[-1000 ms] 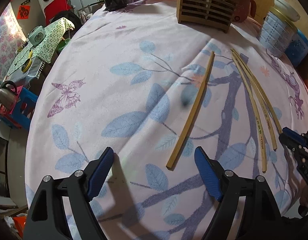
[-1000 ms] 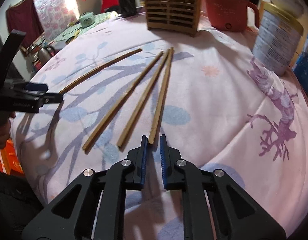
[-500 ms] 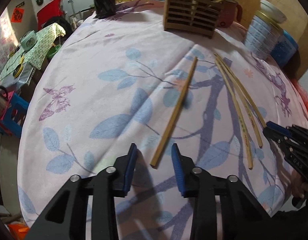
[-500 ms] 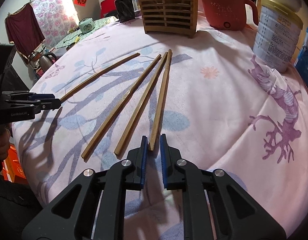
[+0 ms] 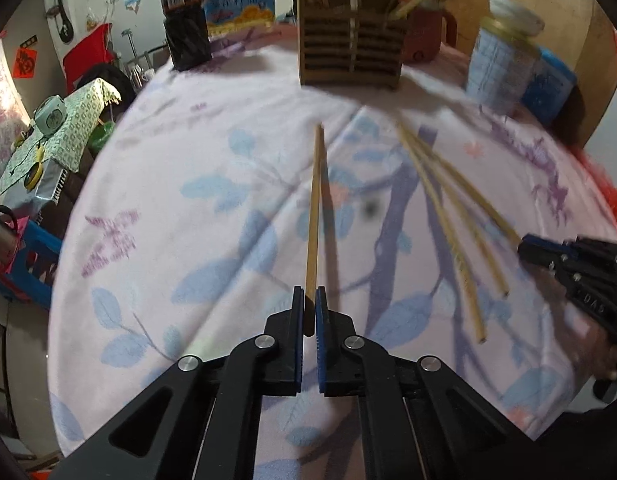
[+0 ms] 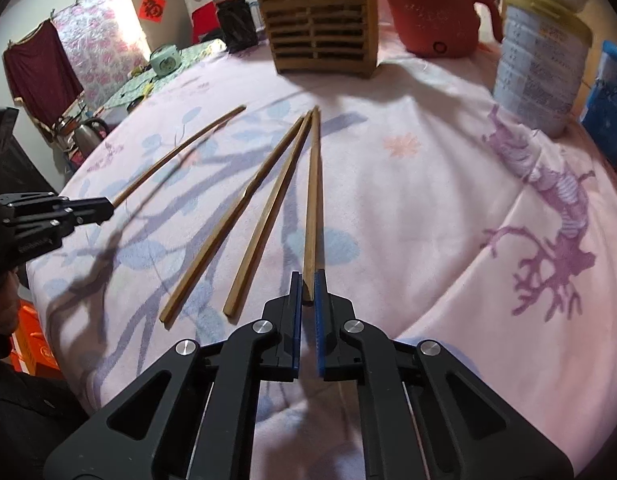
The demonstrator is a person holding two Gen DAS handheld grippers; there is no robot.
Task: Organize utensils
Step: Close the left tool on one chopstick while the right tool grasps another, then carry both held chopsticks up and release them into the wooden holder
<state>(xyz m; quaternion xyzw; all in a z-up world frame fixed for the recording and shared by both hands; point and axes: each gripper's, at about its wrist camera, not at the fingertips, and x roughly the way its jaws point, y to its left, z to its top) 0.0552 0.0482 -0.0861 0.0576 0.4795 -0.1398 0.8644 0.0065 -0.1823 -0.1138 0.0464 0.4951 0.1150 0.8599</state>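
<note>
Several long bamboo chopsticks lie on a pink floral tablecloth [image 5: 196, 168]. My left gripper [image 5: 309, 300] is shut on the near end of one chopstick [image 5: 314, 216], which points away toward a slatted wooden utensil holder [image 5: 350, 54]. In the right wrist view, my right gripper [image 6: 307, 284] is shut on the near end of the rightmost chopstick [image 6: 312, 184]. Two more chopsticks [image 6: 264, 216] lie just left of it. The left gripper [image 6: 104, 210] shows at the left edge there, with its chopstick [image 6: 180, 152] raised off the cloth.
The wooden holder [image 6: 322, 36] at the back has chopsticks standing in it. A red electric pot [image 6: 436, 22], a tall tin [image 6: 540, 72] and a blue box [image 6: 606, 104] stand back right. A dark bottle [image 5: 186, 28] stands back left. The table edge drops off at left.
My left gripper went from wide open to shut on the near end of the lone chopstick and lifted slightly. The right gripper closed its small gap onto its chopstick's end.
</note>
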